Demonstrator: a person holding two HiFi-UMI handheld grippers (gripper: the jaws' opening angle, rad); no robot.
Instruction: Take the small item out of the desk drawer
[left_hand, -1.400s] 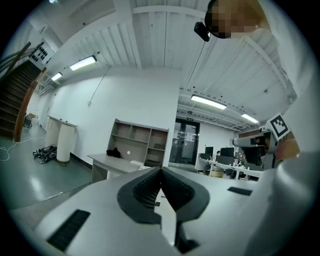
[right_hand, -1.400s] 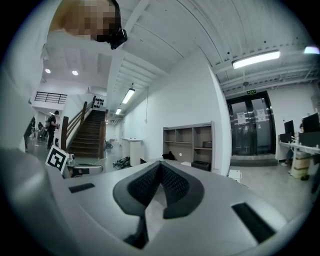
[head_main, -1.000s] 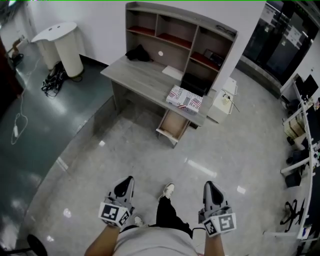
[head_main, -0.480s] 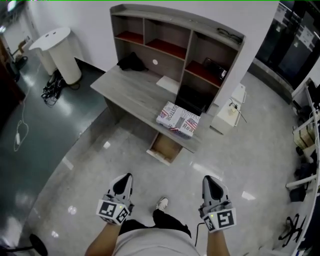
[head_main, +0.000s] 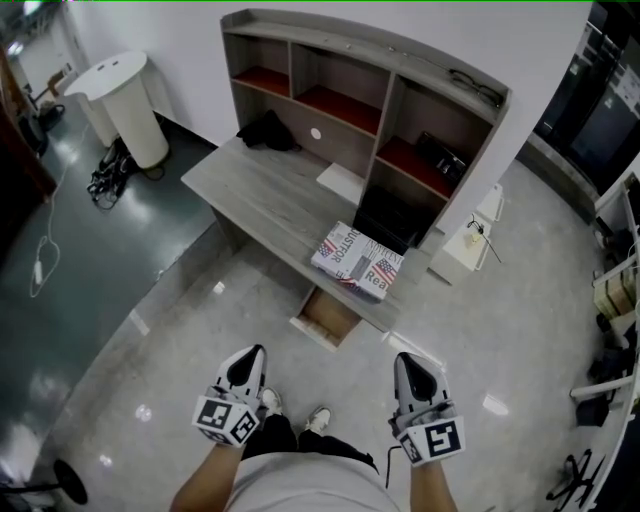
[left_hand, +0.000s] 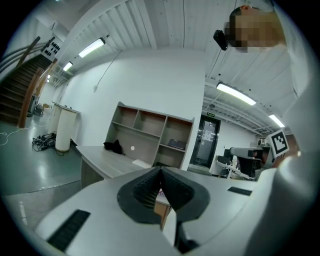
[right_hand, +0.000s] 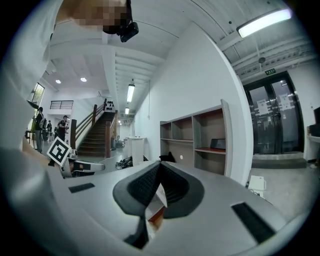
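Observation:
A grey desk (head_main: 262, 195) with a shelf hutch (head_main: 370, 90) stands ahead of me on the floor. Its drawer (head_main: 325, 318) hangs pulled out under the front edge, and the part that shows is bare brown wood. I cannot make out a small item inside. My left gripper (head_main: 250, 353) and right gripper (head_main: 408, 358) are held low in front of my body, well short of the drawer. Both are shut with nothing between the jaws. In the left gripper view the left gripper (left_hand: 160, 172) points at the desk; in the right gripper view the right gripper (right_hand: 160, 167) does too.
A box with striped print (head_main: 358, 260) lies on the desk above the drawer. On the desk there are also a black cloth (head_main: 265, 130) and a white sheet (head_main: 340, 182). A white cabinet (head_main: 470, 240) stands right of the desk, a white round stand (head_main: 120, 90) and cables (head_main: 110, 165) left.
The desk and its open drawer have come nearer and lower in the head view as the person steps forward. Both grippers stay shut and keep their place in the frame.

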